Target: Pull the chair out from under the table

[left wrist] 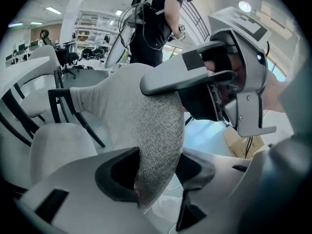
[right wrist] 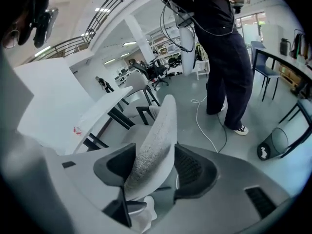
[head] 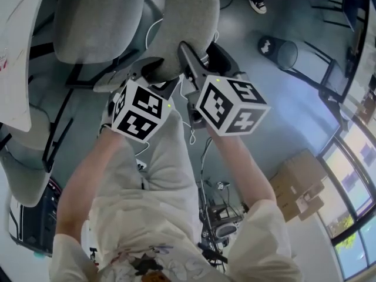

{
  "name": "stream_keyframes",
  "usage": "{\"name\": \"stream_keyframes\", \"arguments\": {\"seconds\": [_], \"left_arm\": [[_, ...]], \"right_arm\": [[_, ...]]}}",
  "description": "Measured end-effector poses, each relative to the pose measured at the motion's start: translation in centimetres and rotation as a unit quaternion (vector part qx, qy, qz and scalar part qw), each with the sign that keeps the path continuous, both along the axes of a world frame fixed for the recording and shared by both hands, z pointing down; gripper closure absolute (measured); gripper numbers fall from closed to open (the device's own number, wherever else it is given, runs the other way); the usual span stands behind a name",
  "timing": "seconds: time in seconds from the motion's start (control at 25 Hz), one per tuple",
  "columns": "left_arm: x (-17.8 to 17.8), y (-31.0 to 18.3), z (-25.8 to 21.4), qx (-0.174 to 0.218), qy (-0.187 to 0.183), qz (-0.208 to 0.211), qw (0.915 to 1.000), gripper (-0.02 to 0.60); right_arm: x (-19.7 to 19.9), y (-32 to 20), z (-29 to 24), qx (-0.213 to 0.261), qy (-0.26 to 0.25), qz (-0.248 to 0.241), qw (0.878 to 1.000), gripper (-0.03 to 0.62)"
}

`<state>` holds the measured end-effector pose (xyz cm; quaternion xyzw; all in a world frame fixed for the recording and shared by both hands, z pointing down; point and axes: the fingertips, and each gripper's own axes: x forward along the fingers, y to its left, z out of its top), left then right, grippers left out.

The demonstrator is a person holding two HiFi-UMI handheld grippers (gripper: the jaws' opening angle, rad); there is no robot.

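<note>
The grey fabric chair [head: 188, 22] stands pushed up to the white table [head: 14, 51], with its seat [head: 94, 16] towards the table. Both grippers sit side by side on the top edge of its backrest. My left gripper [head: 154, 74] straddles the backrest [left wrist: 156, 126], and both pads touch the fabric in the left gripper view [left wrist: 156, 172]. My right gripper [head: 202, 54] also has the backrest [right wrist: 158, 135] between its jaws [right wrist: 151, 167], standing wide with a little slack on one side. The right gripper's body [left wrist: 234, 82] shows close beside the left one.
More grey chairs [left wrist: 34, 91] line the table [right wrist: 97, 106]. A person in dark clothes [right wrist: 224, 57] stands behind the chair, with a cable [right wrist: 204, 126] on the floor. A black wire basket [head: 282, 51] and cardboard boxes [head: 299, 181] lie to the right.
</note>
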<state>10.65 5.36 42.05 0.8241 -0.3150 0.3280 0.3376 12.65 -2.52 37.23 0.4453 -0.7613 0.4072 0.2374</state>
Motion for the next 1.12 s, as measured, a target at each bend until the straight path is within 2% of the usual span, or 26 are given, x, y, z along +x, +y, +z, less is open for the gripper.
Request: {"name": "stream_keyframes", "arguments": {"seconds": [0.08, 0.16, 0.28, 0.48, 0.72, 1.12], "left_arm": [[0.0, -0.2, 0.1, 0.003, -0.006, 0.009, 0.9999, 0.376], [0.2, -0.1, 0.3, 0.003, -0.007, 0.009, 0.9999, 0.383], [0.2, 0.2, 0.5, -0.003, 0.000, 0.001, 1.0000, 0.390], [-0.6, -0.3, 1.0, -0.007, 0.002, -0.005, 1.0000, 0.390], [0.2, 1.5, 0.6, -0.014, 0.010, 0.027, 0.9995, 0.390], [1.7, 4.0, 1.1, -0.033, 0.024, 0.057, 0.9975, 0.388]], "right_arm": [[-0.1, -0.1, 0.2, 0.000, 0.001, 0.011, 1.000, 0.350], [-0.1, 0.1, 0.3, -0.003, -0.001, 0.026, 1.000, 0.409], [-0.1, 0.4, 0.6, -0.012, -0.001, 0.035, 0.999, 0.437], [-0.8, 0.1, 0.9, -0.024, -0.015, 0.058, 0.998, 0.453], [0.4, 1.9, 0.6, -0.029, -0.006, 0.075, 0.997, 0.454], [2.2, 4.5, 1.2, -0.044, 0.012, 0.105, 0.993, 0.454]]}}
